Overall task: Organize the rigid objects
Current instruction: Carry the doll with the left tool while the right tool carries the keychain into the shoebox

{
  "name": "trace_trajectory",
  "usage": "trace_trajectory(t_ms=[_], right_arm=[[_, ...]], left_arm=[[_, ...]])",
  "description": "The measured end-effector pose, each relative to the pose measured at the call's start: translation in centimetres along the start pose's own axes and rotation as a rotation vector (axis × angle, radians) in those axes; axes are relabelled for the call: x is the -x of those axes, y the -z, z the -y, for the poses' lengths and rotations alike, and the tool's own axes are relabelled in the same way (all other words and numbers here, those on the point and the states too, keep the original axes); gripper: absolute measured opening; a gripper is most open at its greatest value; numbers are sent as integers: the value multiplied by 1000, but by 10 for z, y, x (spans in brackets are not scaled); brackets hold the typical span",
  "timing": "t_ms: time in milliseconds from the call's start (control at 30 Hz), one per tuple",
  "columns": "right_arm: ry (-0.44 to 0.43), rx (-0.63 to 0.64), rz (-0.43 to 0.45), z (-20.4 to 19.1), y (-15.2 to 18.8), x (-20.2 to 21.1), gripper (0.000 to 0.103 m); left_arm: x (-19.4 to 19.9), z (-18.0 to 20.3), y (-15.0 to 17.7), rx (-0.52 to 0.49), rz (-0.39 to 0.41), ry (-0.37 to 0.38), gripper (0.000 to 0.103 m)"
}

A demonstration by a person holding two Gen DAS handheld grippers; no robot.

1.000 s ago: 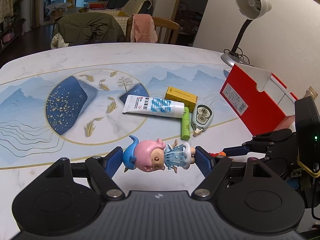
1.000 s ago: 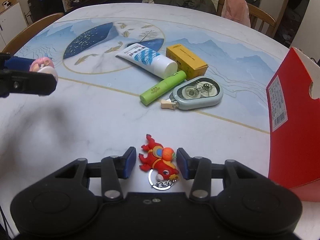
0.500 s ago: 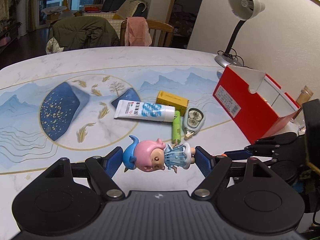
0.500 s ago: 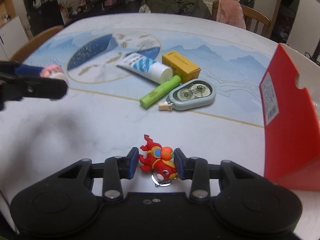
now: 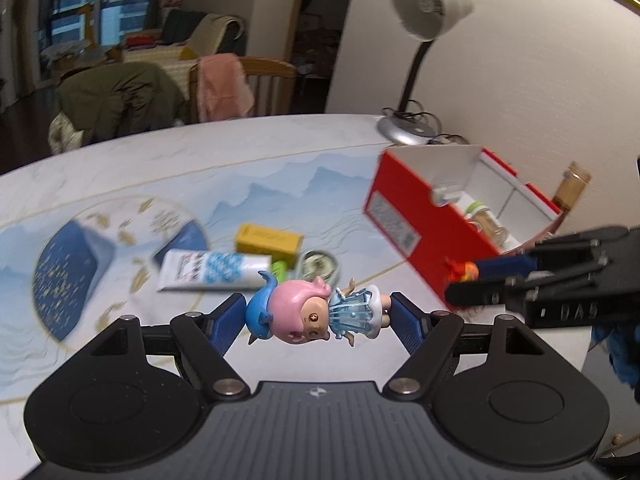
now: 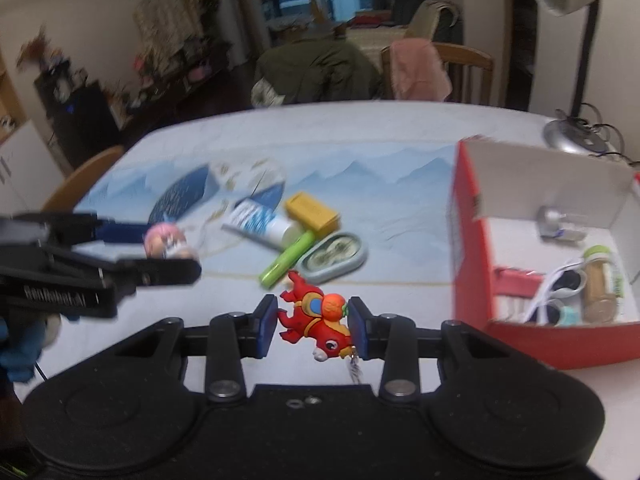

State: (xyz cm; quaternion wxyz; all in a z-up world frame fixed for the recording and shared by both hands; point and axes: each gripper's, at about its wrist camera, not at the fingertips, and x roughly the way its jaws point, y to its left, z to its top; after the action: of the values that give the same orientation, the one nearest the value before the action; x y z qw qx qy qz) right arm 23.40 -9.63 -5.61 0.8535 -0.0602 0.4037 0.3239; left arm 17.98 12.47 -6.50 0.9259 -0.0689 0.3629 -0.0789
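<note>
A small doll (image 5: 304,314) with pink hair and a blue dress lies sideways in the air, and my left gripper (image 5: 318,316) is shut on it head to feet. My right gripper (image 6: 312,326) is shut on a red keychain figure (image 6: 314,320), held above the table with its ring hanging below. The open red box (image 6: 472,240) stands to the right and holds bottles and a white cable. In the left wrist view the right gripper (image 5: 480,286) holds the keychain (image 5: 462,271) in front of the red box (image 5: 416,224). In the right wrist view the left gripper (image 6: 168,256) carries the doll (image 6: 162,240) at the left.
On the patterned table (image 6: 400,168) lie a white tube (image 6: 260,226), a yellow box (image 6: 312,212), a green marker (image 6: 286,260) and a grey correction tape (image 6: 334,256). A desk lamp (image 5: 416,40) stands behind the box. Chairs draped with clothes line the far edge.
My right gripper closed on the red keychain and lifted it off the table. Both grippers rose with their toys, and both views swung toward the red box, whose inside now shows.
</note>
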Motion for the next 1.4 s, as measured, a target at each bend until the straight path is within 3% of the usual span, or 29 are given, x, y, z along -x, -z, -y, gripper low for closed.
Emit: trace_trajectory(t_ms=[367, 833, 1167, 1400], right_arm=[[76, -50, 92, 69, -38, 41, 37], [133, -47, 99, 149, -42, 50, 37], [166, -45, 49, 195, -31, 28, 37], [139, -13, -19, 206, -16, 7, 37]], left_arm=[[-27, 64, -51, -102, 29, 54, 78], [-94, 146, -113, -173, 30, 90, 78], [-170, 185, -133, -196, -57, 66, 78], [-217, 201, -135, -208, -136, 14, 78]])
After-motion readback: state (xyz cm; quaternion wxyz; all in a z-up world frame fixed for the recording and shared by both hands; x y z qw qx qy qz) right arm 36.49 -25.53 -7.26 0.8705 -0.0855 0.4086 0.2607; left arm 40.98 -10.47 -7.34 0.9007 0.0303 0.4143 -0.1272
